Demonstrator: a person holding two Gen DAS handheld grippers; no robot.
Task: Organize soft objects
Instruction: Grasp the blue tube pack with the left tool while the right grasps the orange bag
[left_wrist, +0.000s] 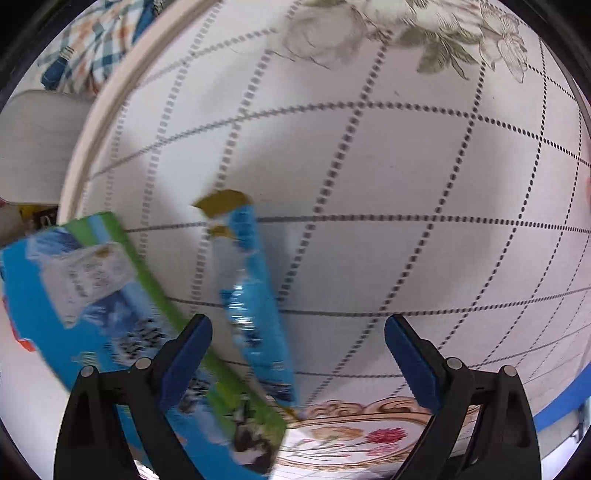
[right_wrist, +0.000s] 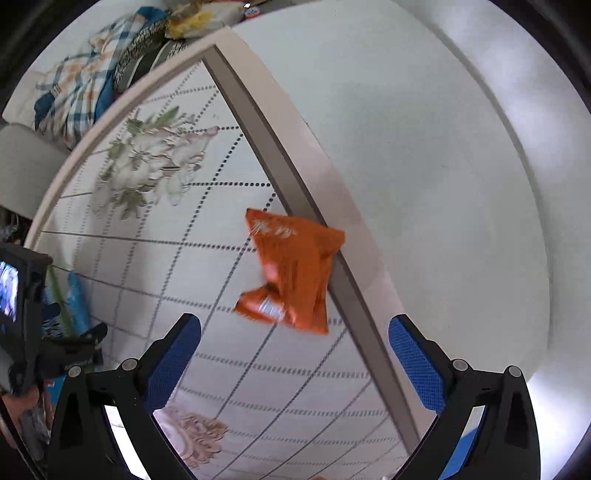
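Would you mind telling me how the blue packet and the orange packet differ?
The blue packet is long and narrow; the orange packet is short and wide. The blue packet lies beside a blue-green box; the orange packet lies alone by the table's edge. Both sit ahead of open grippers, ungripped.

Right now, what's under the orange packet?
The orange packet lies on the patterned tabletop, its right edge over the grey strip along the table's side. Whatever sits directly beneath it is covered. Right tongs are open, not touching it.

Left gripper (left_wrist: 298, 338) and right gripper (right_wrist: 294, 336): black angular fingers, textured blue pads (right_wrist: 413, 362), round silver screws.
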